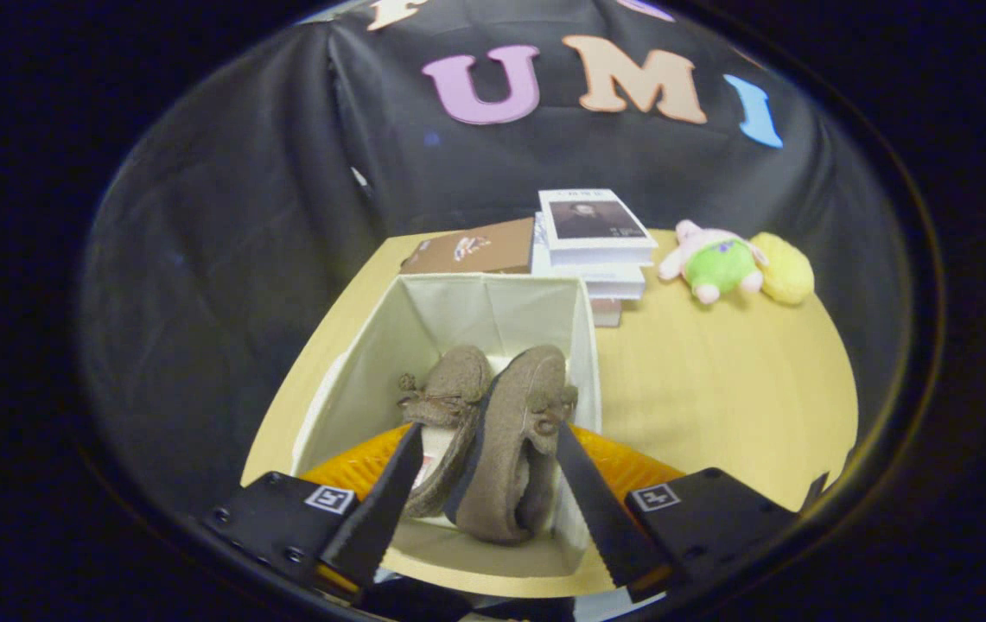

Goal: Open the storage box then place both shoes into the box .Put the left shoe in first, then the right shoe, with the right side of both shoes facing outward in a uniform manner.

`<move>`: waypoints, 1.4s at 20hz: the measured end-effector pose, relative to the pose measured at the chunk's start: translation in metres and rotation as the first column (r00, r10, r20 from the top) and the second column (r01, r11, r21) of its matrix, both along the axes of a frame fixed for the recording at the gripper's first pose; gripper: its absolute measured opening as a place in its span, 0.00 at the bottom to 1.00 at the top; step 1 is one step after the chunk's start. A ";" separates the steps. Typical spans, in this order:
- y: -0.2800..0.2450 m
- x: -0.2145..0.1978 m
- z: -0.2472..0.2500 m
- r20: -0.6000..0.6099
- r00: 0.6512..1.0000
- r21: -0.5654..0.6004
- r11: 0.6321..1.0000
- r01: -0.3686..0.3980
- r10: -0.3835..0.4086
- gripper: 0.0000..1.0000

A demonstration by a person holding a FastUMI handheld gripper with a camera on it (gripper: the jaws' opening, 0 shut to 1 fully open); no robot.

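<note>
A white fabric storage box (pixel 467 315) stands open on the wooden table (pixel 717 389). Two brown suede shoes lie inside it, side by side, toes pointing away from me. The shoe on the left (pixel 451 384) rests lower, with its bow showing. The shoe on the right (pixel 514 449) is tipped on its side, its sole edge toward the other shoe and its bow facing the box's right wall. My gripper (pixel 488 429) hangs over the box's near end, open wide. Both shoes sit between its fingers, which lie along the shoes' outer flanks without visibly squeezing them.
Behind the box lies a flat brown cover or book (pixel 475 249), and beside it a stack of books (pixel 596 246). A green and pink plush toy (pixel 722 263) and a yellow one (pixel 785 268) sit at the table's far right. Bare tabletop stretches right of the box.
</note>
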State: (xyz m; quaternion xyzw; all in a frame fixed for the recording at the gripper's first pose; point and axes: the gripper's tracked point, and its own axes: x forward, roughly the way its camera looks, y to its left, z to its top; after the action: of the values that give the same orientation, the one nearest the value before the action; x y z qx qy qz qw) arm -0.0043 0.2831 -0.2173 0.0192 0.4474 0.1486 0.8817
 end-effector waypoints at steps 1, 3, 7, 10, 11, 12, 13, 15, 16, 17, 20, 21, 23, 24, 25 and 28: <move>0.001 0.002 0.009 0.036 0.999 0.004 1.000 -0.026 0.026 0.91; 0.001 0.005 0.024 0.095 0.994 0.027 0.998 -0.065 0.062 0.99; -0.017 0.010 0.057 0.209 0.973 0.059 0.992 -0.113 0.099 0.99; -0.042 0.013 0.082 0.296 0.949 0.055 0.990 -0.130 0.108 0.98; -0.053 0.015 0.089 0.320 0.942 0.054 0.991 -0.125 0.102 0.99; -0.069 0.009 0.099 0.336 0.938 0.055 0.992 -0.114 0.089 0.99; -0.080 0.008 0.105 0.349 0.934 0.062 0.993 -0.103 0.075 0.99; -0.102 0.010 0.118 0.391 0.920 0.076 0.994 -0.077 0.042 0.99; -0.116 0.013 0.124 0.417 0.909 0.080 0.995 -0.060 0.021 0.99; -0.130 0.014 0.131 0.445 0.896 0.085 0.996 -0.042 0.000 0.99; -0.178 0.018 0.147 0.522 0.851 0.086 0.996 0.019 -0.062 0.98; -0.195 0.019 0.153 0.546 0.834 0.088 0.995 0.044 -0.085 0.98; -0.227 0.020 0.160 0.580 0.804 0.090 0.991 0.097 -0.131 0.98; -0.241 0.018 0.161 0.589 0.794 0.090 0.989 0.117 -0.148 0.98; -0.252 0.017 0.160 0.595 0.788 0.092 0.987 0.132 -0.161 0.99; -0.281 0.015 0.158 0.613 0.769 0.088 0.983 0.162 -0.182 0.99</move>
State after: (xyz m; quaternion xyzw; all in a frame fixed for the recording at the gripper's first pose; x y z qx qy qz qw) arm 0.0104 0.0017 -0.0589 0.0234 0.1284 0.0719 0.9888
